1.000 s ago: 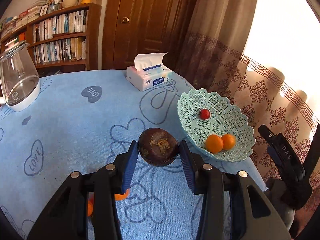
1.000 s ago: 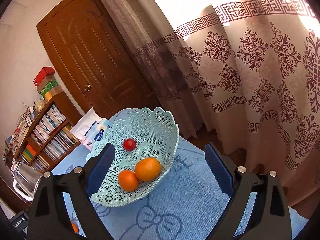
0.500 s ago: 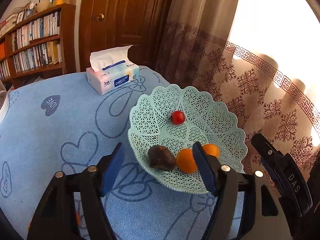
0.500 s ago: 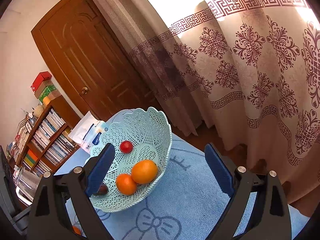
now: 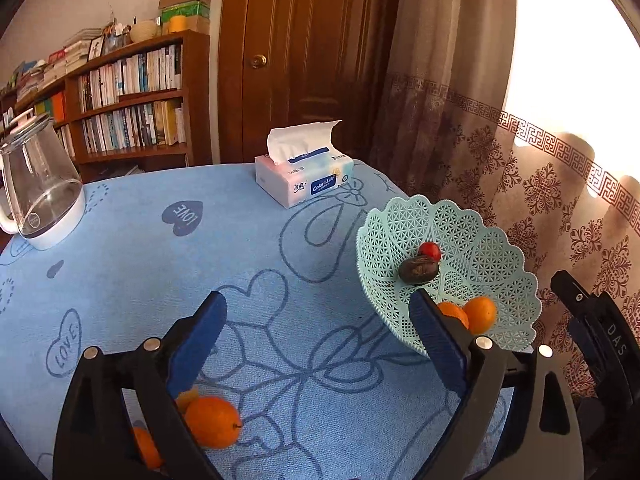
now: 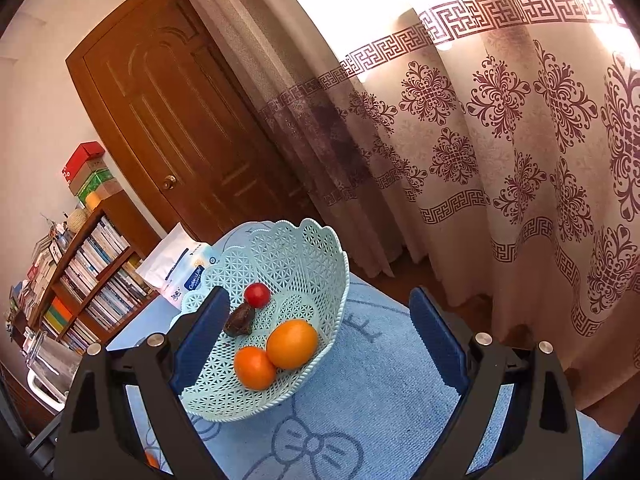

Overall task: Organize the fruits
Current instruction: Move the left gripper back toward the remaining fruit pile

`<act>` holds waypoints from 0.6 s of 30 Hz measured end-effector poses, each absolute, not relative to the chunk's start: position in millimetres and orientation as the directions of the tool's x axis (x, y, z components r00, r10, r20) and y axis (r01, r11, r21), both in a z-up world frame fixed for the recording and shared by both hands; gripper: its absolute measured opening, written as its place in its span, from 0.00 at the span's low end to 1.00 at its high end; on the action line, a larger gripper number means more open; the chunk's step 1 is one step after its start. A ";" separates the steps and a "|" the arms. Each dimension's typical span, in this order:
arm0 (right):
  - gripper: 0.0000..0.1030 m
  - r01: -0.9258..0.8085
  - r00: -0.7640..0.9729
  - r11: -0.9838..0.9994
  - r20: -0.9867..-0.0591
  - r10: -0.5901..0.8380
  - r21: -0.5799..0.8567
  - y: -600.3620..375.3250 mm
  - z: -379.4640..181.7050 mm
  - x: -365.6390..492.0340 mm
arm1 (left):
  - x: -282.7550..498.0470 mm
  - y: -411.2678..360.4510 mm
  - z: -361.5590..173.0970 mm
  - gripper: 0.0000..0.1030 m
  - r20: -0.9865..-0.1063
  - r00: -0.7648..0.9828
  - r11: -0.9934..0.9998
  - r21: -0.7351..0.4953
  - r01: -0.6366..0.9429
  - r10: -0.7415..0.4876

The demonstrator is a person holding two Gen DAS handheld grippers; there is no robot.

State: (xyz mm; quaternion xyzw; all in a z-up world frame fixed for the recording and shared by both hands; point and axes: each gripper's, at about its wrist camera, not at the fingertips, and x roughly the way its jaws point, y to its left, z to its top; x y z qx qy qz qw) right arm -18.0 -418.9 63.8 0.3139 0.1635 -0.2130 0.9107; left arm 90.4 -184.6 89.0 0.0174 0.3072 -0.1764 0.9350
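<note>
A mint lattice basket stands at the table's right edge. In it lie a dark brown fruit, a small red fruit and two oranges. My left gripper is open and empty, back from the basket, over the blue tablecloth. Oranges lie on the cloth under its left finger. My right gripper is open and empty, just in front of the basket.
A tissue box stands at the table's far side and a glass kettle at the far left. Curtains hang close beyond the table's right edge. A bookshelf and a door are behind.
My left gripper carried the dark fruit to the basket, opened and let it go there, then drew back left. The right gripper stayed open and barely moved.
</note>
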 end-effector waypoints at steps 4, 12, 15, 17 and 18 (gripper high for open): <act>0.90 0.489 0.856 0.720 -0.429 -0.288 0.493 -416.3 64.3 -17.6 | 83.0 -173.4 90.4 0.89 -0.569 0.774 0.951 -0.049 0.304 -0.277; 0.91 0.485 0.858 0.734 -0.422 -0.293 0.476 -410.8 65.7 -17.2 | 65.4 -149.4 93.2 0.89 -0.534 0.821 0.971 0.003 0.240 -0.201; 0.91 0.485 0.858 0.739 -0.418 -0.298 0.468 -408.9 66.6 -17.6 | 60.0 -138.3 92.2 0.89 -0.533 0.825 0.976 -0.003 0.219 -0.187; 0.91 0.485 0.858 0.743 -0.417 -0.301 0.462 -407.4 67.1 -17.4 | 56.0 -131.8 91.2 0.89 -0.530 0.831 0.979 0.000 0.203 -0.172; 0.91 0.484 0.858 0.745 -0.416 -0.301 0.459 -406.5 67.2 -17.1 | 53.9 -128.6 90.6 0.89 -0.529 0.833 0.981 0.001 0.195 -0.165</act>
